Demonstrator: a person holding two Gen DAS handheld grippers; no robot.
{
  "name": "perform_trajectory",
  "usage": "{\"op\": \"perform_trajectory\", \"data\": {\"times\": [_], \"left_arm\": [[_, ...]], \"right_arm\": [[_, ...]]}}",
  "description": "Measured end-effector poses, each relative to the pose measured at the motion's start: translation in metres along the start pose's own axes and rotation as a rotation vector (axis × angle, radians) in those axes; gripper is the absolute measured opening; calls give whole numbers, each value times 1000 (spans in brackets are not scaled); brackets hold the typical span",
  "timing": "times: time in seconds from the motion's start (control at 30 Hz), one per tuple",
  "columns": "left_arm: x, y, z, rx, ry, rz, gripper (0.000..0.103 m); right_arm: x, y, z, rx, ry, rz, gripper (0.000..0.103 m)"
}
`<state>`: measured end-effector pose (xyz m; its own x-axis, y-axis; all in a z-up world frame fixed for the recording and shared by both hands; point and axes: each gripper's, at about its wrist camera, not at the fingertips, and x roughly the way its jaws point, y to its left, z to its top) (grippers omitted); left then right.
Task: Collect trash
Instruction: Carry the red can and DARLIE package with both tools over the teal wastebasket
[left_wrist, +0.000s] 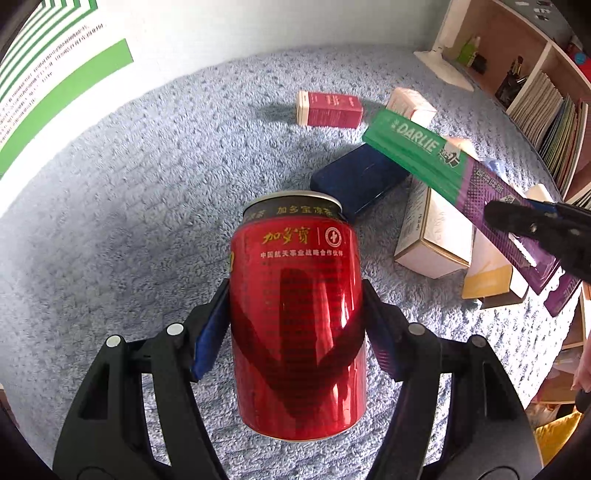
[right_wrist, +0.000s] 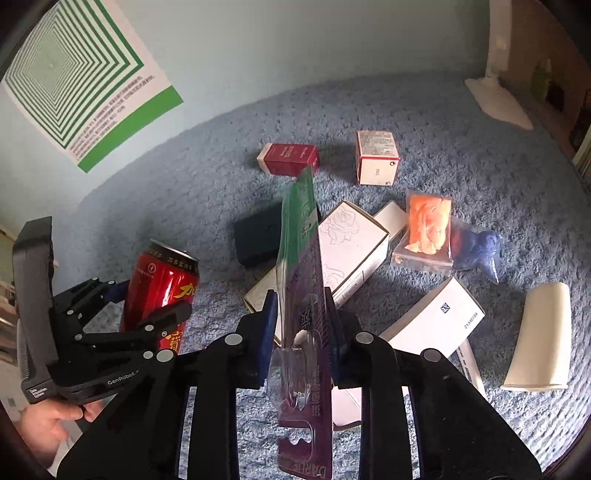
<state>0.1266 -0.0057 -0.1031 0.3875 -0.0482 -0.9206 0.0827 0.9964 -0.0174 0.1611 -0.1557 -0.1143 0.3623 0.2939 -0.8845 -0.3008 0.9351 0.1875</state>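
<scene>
The left gripper (left_wrist: 295, 314) is clamping a red drink can (left_wrist: 297, 317) between its blue-padded fingers (left_wrist: 208, 332), holding it lifted above the grey-blue carpet (left_wrist: 147, 184). To the right, the right gripper (left_wrist: 535, 230) is reaching in and gripping a green and purple Darlie package (left_wrist: 436, 158), which is slanting up toward the left. Under that package a dark blue box (left_wrist: 360, 181) is lying on the carpet, with a white box (left_wrist: 430, 236) just beside it. Farther back a red box (left_wrist: 328, 109) is resting apart from them. A bookshelf (left_wrist: 546, 103) is standing at the right edge.
</scene>
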Motion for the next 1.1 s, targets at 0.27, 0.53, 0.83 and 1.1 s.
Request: {"op": "perform_trajectory", "data": {"times": [0.27,0.53,0.83,1.1], "left_arm": [[-29,-13,-7,53,-63,20,64],[-64,-38,-21,141,-124,15,64],[-96,-122,-49,385,-154,-99,64],[-108,-239,-102,697,-119,-258,64]], "right_arm": [[-36,3,-11,28,-75,17,5],[-91,-4,-42,117,-203,55,5],[-175,-46,-124,313,-340,-46,5],[-238,-91,-253,594,-410,-205,5]]}}
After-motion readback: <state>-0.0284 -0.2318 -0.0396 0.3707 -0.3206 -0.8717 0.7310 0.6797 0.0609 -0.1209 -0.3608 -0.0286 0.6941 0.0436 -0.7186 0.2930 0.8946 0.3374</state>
